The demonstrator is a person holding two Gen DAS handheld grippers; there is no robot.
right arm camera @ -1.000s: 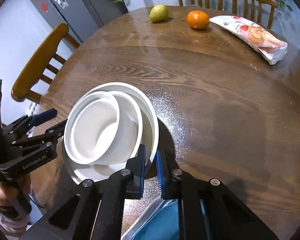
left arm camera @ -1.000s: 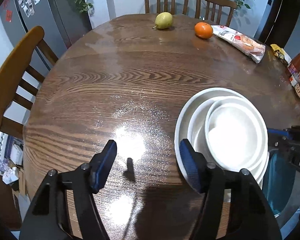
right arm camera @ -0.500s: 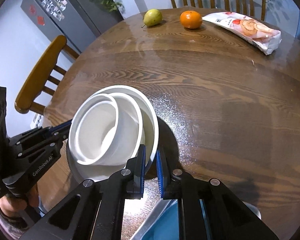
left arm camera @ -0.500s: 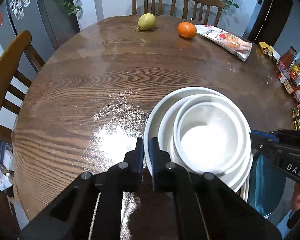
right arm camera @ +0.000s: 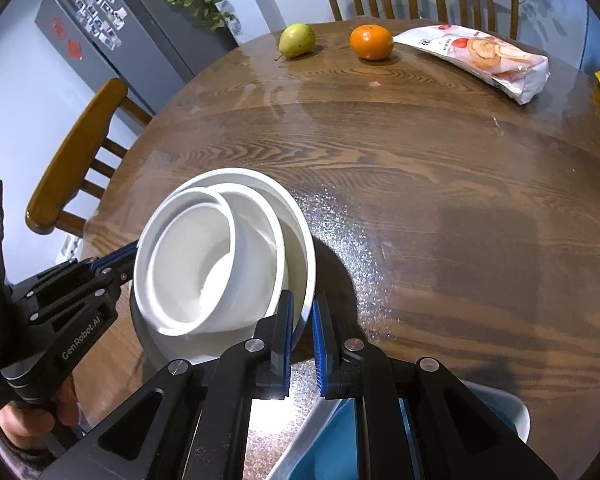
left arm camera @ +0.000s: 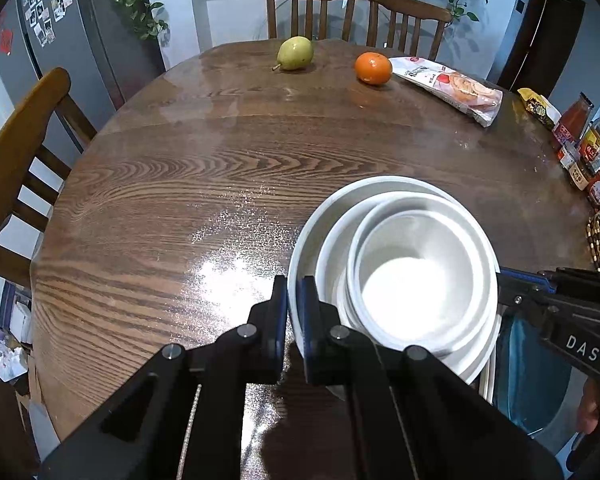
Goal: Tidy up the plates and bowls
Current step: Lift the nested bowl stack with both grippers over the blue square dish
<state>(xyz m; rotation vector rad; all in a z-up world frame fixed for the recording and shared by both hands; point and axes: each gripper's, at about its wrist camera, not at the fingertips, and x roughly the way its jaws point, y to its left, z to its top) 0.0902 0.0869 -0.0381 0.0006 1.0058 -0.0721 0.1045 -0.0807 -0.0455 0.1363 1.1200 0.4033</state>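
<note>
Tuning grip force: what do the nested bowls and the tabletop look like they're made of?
Nested bowls: smooth glossy white, thin rims with soft highlights; likely glazed ceramic, though melamine can't be ruled out. Tabletop: dark wood with bold grain, and glare plus speckled sparkle suggest a glossy varnish or a clear cover.
</note>
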